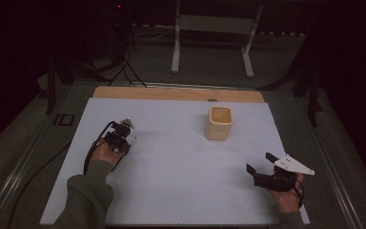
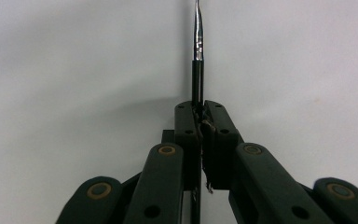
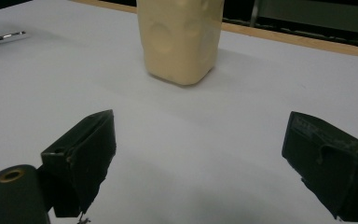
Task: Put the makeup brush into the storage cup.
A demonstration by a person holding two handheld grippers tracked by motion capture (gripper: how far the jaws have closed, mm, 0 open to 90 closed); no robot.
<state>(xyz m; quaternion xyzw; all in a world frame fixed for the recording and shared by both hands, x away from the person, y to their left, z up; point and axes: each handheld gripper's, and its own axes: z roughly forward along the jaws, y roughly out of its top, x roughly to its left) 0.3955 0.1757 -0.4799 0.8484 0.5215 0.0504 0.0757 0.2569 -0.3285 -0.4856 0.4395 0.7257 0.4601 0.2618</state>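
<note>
Pinching a thin black stick with a silver tip (image 2: 198,56), the left gripper (image 1: 122,136) sits near the left edge of the white surface (image 1: 171,167), jaws pressed tight on the stick, whose tip points away over the sheet. Right gripper (image 1: 259,164), near the front right corner, has its jaws spread with nothing between them. Cream cup (image 1: 218,122) stands upright toward the far edge, well apart from both.

room dark | grey floor (image 1: 209,62) | white frame stand (image 1: 213,28) behind table
</note>
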